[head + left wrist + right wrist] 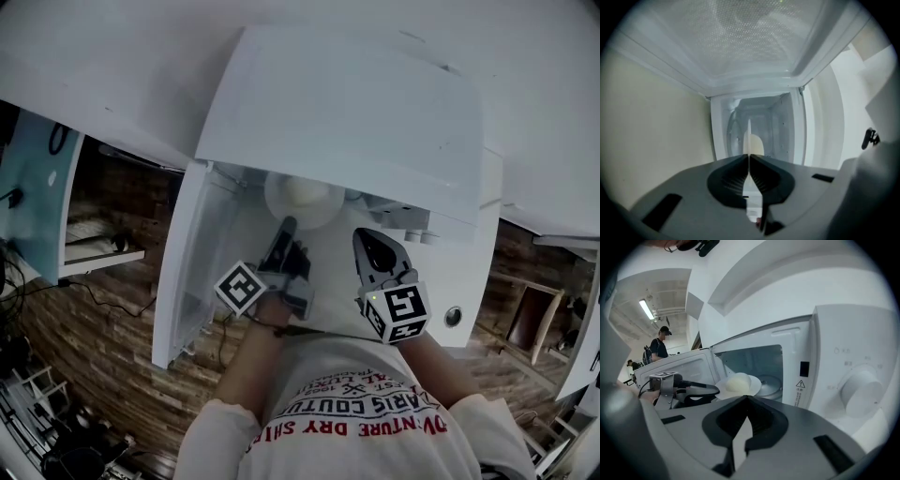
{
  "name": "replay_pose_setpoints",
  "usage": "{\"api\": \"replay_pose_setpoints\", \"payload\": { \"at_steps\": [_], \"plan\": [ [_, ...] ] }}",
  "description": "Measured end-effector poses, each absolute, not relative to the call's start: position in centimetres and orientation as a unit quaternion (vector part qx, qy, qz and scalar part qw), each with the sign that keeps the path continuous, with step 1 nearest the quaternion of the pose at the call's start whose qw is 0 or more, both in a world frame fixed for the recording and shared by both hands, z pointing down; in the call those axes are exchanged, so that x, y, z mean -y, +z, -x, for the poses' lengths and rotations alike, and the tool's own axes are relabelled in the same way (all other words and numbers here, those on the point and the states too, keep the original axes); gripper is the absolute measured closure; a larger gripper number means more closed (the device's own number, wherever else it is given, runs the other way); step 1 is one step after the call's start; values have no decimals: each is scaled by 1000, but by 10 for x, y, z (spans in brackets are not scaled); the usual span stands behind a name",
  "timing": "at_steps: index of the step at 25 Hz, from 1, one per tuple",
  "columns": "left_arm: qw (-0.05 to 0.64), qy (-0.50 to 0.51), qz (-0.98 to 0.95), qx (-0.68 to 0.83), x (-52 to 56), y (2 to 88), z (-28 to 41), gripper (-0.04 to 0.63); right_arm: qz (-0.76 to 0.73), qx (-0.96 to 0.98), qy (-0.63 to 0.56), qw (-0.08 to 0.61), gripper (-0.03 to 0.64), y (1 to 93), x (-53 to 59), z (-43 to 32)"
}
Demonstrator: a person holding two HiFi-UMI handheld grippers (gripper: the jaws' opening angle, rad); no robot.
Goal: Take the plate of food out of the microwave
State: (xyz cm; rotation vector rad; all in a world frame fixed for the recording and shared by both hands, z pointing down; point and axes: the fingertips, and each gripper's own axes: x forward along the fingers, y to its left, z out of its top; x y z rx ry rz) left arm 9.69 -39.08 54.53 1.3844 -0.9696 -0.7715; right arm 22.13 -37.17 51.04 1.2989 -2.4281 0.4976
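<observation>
Hanging at the mouth of the microwave (337, 112), the plate (277, 204) was pinched by its near rim in the left hand-held gripper (286, 228). The jaws stood almost together on that thin edge. On the plate sat the food (309, 190), a pale round bun-like lump. In the right gripper view the plate showed in front of the cavity, with the turntable (769, 385) bare behind it, so it looked to be off the turntable and partway out.

By that reading, the door (183, 272) was already swung open to the left and the grip on the plate was made. Left to do was bringing the plate fully clear of the opening and setting it down somewhere; no landing place showed in any view.

The right hand-held gripper (362, 236) hovered just beside the left one, its jaws closed with nothing between them, touching neither plate nor microwave.

Counted: one plate, one piece of food, one microwave with one door and one turntable, one knob (860, 392) on its panel, and two hand-held grippers. One person (660, 347) stood far off in the room.
</observation>
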Motion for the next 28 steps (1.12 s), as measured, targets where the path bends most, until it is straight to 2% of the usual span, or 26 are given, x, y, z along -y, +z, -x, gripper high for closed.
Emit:
{"api": "replay_pose_setpoints", "payload": {
  "at_steps": [12,17,28],
  "plan": [
    [585,-306,-651,374,329,492,-101,575,-496,842,161,140,612,485,342,-231],
    [602,-332,-636,352,327,498,-101,580,-508,836,156,136,612,483,336,-233],
    [597,-313,-664,325,316,466,-99,580,-539,822,140,120,612,460,339,-245]
  ]
}}
